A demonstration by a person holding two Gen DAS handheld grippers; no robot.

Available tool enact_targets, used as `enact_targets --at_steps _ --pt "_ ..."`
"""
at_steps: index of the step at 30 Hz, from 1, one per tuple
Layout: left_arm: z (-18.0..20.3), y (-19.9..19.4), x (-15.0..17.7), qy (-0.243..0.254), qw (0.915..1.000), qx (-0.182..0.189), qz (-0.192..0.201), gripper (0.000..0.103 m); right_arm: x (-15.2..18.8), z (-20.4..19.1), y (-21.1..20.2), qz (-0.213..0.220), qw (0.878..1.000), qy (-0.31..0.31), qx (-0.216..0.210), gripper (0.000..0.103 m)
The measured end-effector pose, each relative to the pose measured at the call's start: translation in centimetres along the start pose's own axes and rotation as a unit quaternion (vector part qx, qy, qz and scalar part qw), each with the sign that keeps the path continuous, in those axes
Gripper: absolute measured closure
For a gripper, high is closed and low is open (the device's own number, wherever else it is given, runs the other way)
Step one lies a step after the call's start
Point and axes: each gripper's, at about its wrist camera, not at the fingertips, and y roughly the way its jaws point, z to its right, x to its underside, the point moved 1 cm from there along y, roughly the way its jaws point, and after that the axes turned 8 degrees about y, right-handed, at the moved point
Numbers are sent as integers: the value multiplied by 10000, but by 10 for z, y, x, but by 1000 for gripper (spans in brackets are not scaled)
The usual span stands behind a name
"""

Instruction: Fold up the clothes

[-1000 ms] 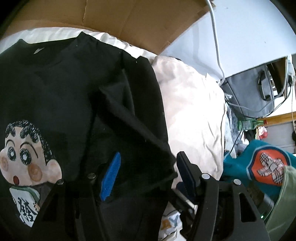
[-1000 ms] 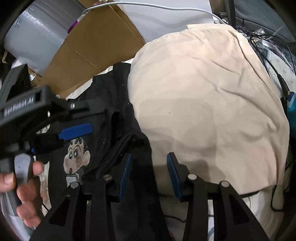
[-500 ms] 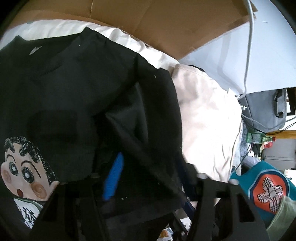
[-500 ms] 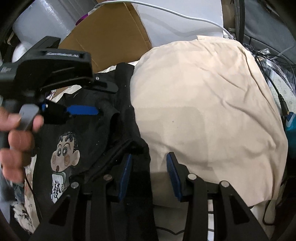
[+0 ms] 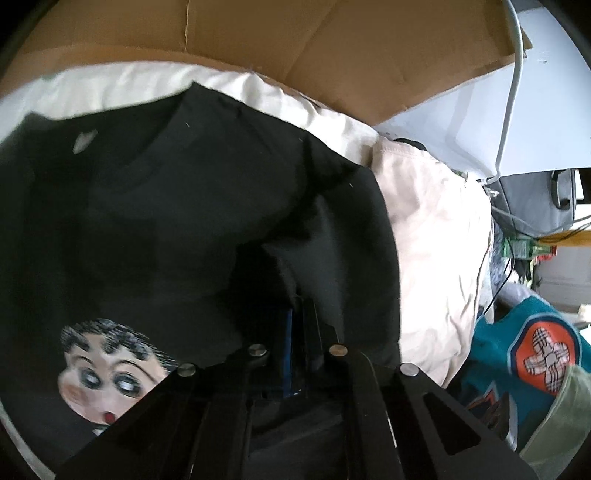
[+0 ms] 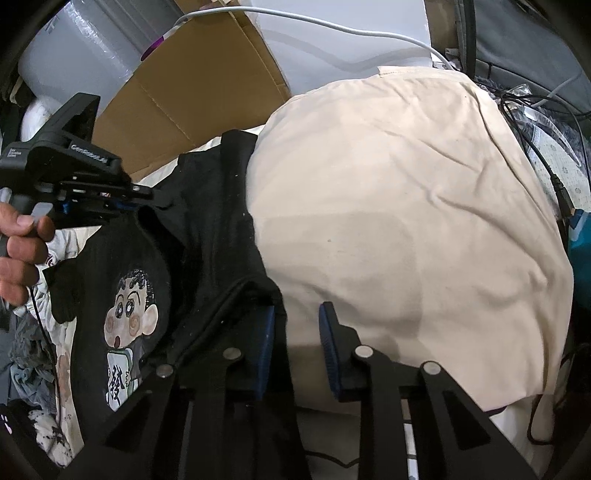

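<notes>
A black T-shirt (image 5: 177, 221) with a cartoon boy print (image 5: 110, 373) lies on pale bedding. My left gripper (image 5: 297, 332) is shut on a fold of its right sleeve edge; black cloth covers the blue pads. In the right wrist view the shirt (image 6: 207, 229) lies at the left, and the left gripper (image 6: 110, 195) pinches its cloth and lifts it. My right gripper (image 6: 297, 332) is open, its left blue finger (image 6: 264, 343) under the shirt's hem edge, its right one over the cream pillow (image 6: 406, 221).
The cream pillow (image 5: 432, 236) lies right of the shirt. A cardboard sheet (image 5: 295, 48) stands behind. A white cable (image 6: 332, 29), a grey bag (image 5: 535, 199) and a teal garment (image 5: 524, 354) are at the right. More clothes (image 6: 29, 362) lie at the left.
My left gripper closed on the black sleeve fold and carried it up and toward the shirt's collar. My right gripper stayed open at the hem.
</notes>
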Motion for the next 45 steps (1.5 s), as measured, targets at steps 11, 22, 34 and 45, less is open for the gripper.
enact_targets --at_steps 11,22,34,45 --pt "-17 -14 -3 686 9974 -93 -221 99 -1 -4 -3 -3 9999 -67 78 81" --pt "-20 -10 -14 687 9963 142 -490 99 0 -10 1 4 9995 -300 94 80" --pt "27 -17 -14 1261 9901 -273 -559 38 1 -9 1 13 9995 -307 90 80" --pt "34 10 -12 899 9884 -817 -908 40 1 -7 2 61 9997 -241 -17 80"
